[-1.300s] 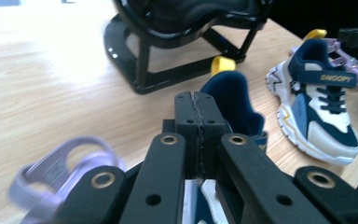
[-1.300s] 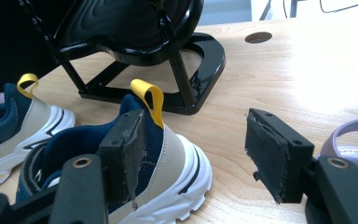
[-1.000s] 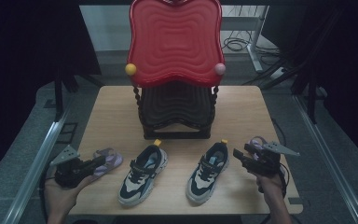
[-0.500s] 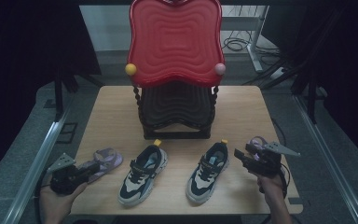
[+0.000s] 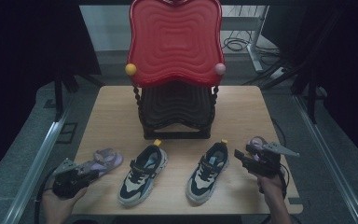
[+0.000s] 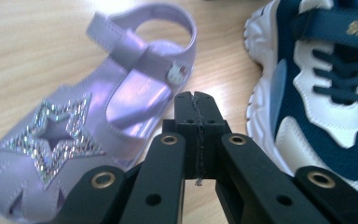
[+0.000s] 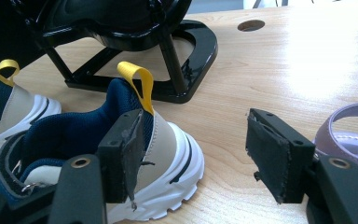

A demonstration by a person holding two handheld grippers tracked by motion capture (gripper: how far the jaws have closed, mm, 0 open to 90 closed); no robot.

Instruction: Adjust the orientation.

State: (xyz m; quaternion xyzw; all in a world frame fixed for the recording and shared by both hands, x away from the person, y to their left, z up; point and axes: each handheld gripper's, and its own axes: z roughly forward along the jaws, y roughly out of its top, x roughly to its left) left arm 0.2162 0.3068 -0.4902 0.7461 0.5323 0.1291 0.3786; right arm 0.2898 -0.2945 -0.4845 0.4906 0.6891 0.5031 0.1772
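My left jaws are pressed flat together on nothing, while my right jaws stand wide apart, also empty. The biggest thing before me is the red chair [image 5: 174,42], standing at the back of the counter [image 5: 242,107] on its black base [image 7: 135,56]. In front of it sit two navy-and-white sneakers [image 5: 143,174] [image 5: 208,171], toes toward me, yellow heel loops toward the chair. Smaller, at the outer edges, lie two lilac sandals. The left sandal [image 6: 93,121] lies just beyond and to the left of my left gripper [image 6: 196,135], star-trimmed toe nearest me, long axis running away toward the sneaker; that hand is nearer it. The other sandal [image 7: 349,135] lies beside my right gripper [image 7: 205,154]. I see no containers.
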